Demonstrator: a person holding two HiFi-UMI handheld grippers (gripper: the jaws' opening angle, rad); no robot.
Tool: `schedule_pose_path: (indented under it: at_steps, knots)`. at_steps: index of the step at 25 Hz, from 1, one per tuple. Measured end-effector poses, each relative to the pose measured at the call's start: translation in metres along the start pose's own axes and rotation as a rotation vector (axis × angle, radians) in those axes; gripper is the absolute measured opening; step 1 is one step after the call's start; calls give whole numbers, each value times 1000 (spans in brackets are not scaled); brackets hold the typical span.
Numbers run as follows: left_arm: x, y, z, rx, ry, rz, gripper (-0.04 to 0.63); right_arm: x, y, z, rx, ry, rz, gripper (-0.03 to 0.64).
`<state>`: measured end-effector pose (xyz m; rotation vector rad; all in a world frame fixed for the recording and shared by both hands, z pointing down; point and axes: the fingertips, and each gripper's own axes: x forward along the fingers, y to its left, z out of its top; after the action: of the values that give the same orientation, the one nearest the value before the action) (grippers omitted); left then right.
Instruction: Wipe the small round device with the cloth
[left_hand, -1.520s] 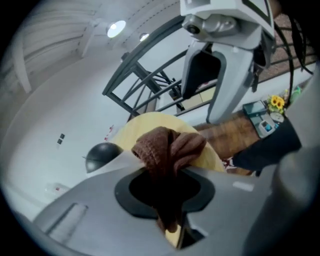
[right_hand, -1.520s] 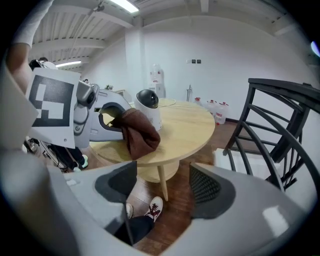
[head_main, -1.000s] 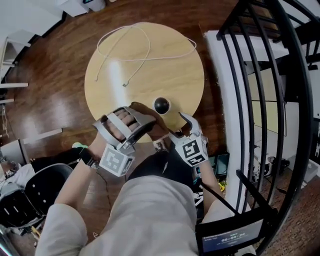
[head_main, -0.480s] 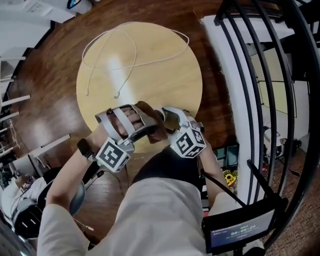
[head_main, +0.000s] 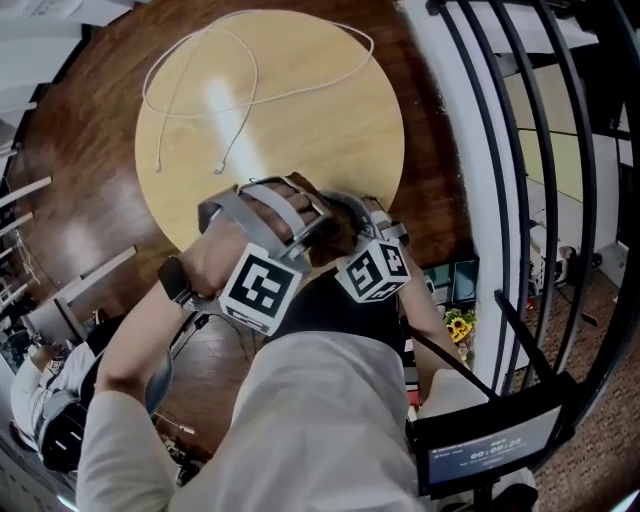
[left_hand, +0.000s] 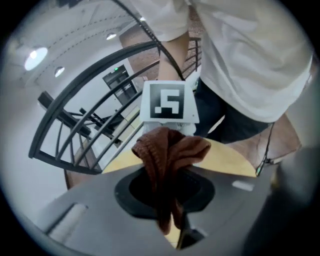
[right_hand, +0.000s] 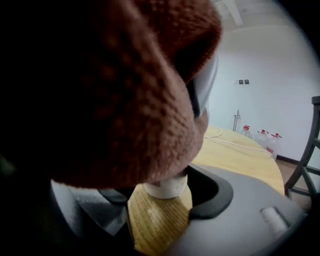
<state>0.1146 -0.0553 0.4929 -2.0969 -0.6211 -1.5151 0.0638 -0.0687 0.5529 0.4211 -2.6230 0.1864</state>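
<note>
- Wood: we count one round table (head_main: 330, 110), with one white cable (head_main: 248, 100) in loose loops on its left half.
- We count two grippers, each with one marker cube, close together at the table's near edge.
- The left gripper (head_main: 318, 222) points steeply down. Its jaws are clamped on the one brown knitted cloth (left_hand: 170, 150), which bunches up beyond them.
- We count one small round device (right_hand: 167, 189). It stands on the table under the cloth, and only its white base shows, in the right gripper view.
- The right gripper (right_hand: 159, 205) has its jaws wide, one on each side of that base, and they have just closed a little. A sliver of gap shows on one side, so we note no grip.
- A second ago the device's dark ball stood uncovered between the grippers. Now the cloth covers it, the left gripper has tipped over it, and the two cubes sit nearer each other.
</note>
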Motion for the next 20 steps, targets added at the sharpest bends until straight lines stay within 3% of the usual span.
schedule_pose_path:
  at_steps: [2, 3, 7, 8, 10, 12, 15, 17, 20]
  knots:
    - [11, 12, -2, 7, -2, -35, 75, -1, -1, -2, 2, 5, -3, 304]
    - [16, 11, -3, -6, -6, -93, 75, 0, 0, -2, 6, 4, -3, 304]
    - [22, -2, -1, -97, 12, -465, 77, 3, 0, -5, 4, -2, -8, 304]
    - [20, -3, 2, -89, 22, -532, 77, 2, -1, -8, 3, 2, -13, 304]
    - [14, -3, 7, -43, 33, -593, 75, 0, -2, -13, 2, 12, -28, 304]
    - [7, -6, 6, -16, 28, -587, 75, 1, -3, -14, -2, 17, -37, 304]
    - [-4, -17, -1, -42, 29, -520, 74, 5, -3, -10, -22, 17, -41, 304]
    - [-10, -24, -4, -59, 50, -448, 74, 4, -3, -8, -32, 15, -47, 304]
    - [-10, -25, -9, -65, 86, -276, 74, 2, -5, -10, -37, 14, -56, 304]
